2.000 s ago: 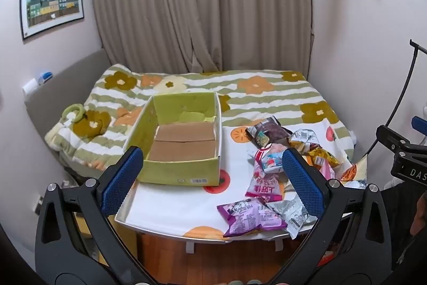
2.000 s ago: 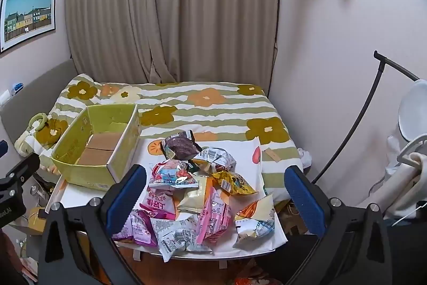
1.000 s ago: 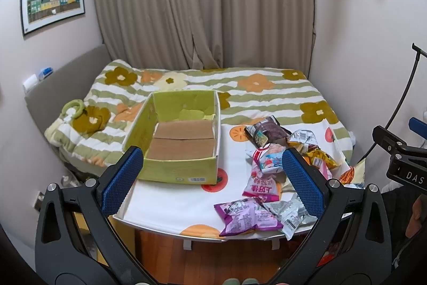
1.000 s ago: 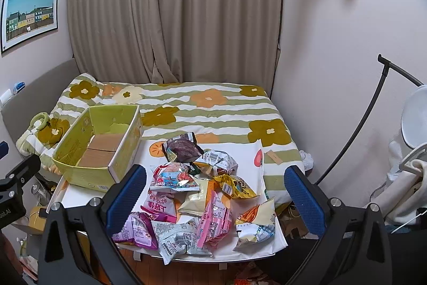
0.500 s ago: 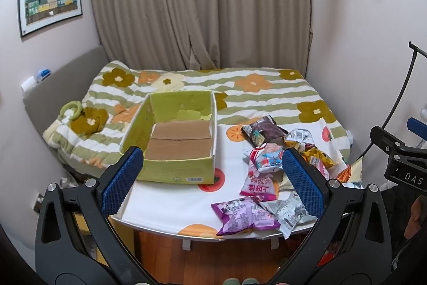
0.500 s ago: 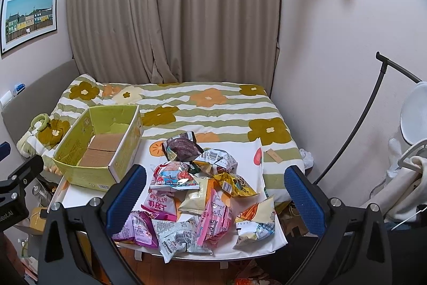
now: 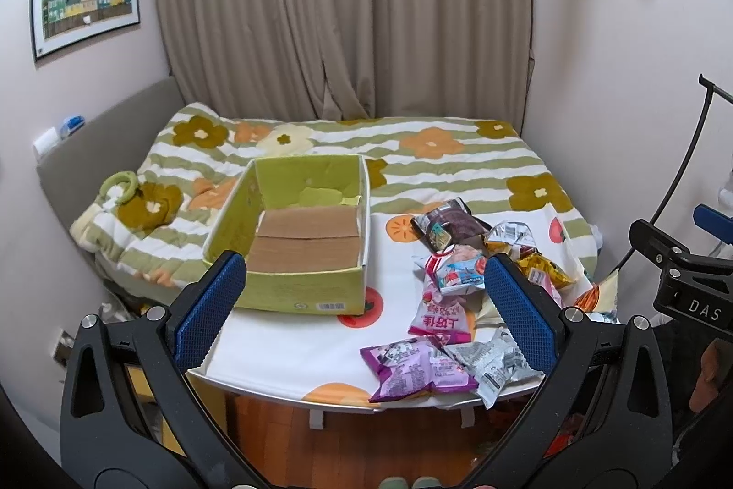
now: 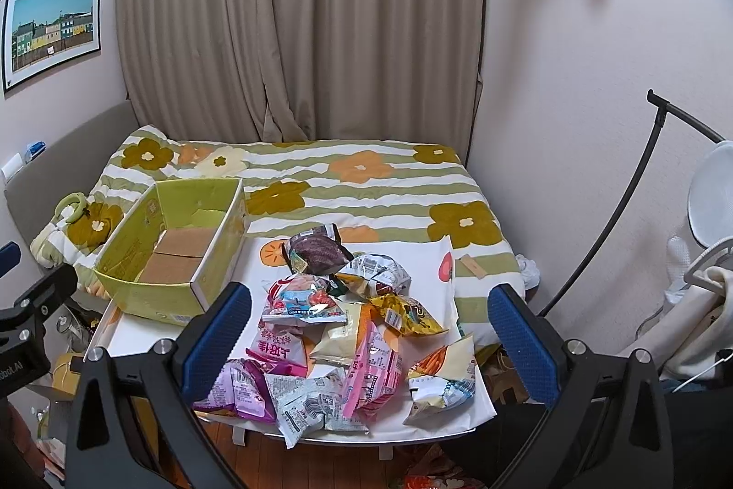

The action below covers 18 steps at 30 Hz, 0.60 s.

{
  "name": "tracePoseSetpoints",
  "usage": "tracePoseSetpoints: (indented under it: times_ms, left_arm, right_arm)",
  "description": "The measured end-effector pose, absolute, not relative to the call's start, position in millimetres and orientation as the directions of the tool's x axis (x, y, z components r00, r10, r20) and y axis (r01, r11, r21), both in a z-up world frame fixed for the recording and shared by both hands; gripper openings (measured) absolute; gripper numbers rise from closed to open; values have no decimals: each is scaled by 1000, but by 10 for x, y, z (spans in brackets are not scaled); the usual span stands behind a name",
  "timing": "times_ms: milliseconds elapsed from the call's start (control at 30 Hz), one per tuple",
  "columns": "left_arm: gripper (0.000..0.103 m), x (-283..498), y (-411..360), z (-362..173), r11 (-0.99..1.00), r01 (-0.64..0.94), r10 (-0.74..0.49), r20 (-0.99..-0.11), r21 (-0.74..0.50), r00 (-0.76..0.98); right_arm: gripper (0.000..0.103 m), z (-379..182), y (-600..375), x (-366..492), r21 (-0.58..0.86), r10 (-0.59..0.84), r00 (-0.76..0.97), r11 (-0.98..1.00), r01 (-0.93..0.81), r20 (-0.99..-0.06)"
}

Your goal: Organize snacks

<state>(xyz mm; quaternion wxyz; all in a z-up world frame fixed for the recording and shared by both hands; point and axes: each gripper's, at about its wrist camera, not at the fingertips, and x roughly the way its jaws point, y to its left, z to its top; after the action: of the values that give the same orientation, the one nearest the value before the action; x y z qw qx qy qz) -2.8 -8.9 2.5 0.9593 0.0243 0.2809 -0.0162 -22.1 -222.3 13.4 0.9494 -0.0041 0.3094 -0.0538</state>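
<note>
Snack pile lay at table's right half, box at left far corner. Right gripper nearer pile; left gripper nearer box. Both jaws wide, empty.

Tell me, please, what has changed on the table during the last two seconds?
Almost nothing. Both cameras only drift slightly. The left gripper and right gripper stay open and hold nothing. The green box remains without snacks, and the snack pile lies where it was on the table.
</note>
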Motion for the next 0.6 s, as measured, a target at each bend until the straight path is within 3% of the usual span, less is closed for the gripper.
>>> tracePoseSetpoints:
  times_ms: [600]
  left_arm:
    - [103, -6, -37, 29, 998, 50, -28, -550, 24, 835]
  right_arm:
    - [103, 126, -2213, -240, -37, -99, 801, 995, 96, -590]
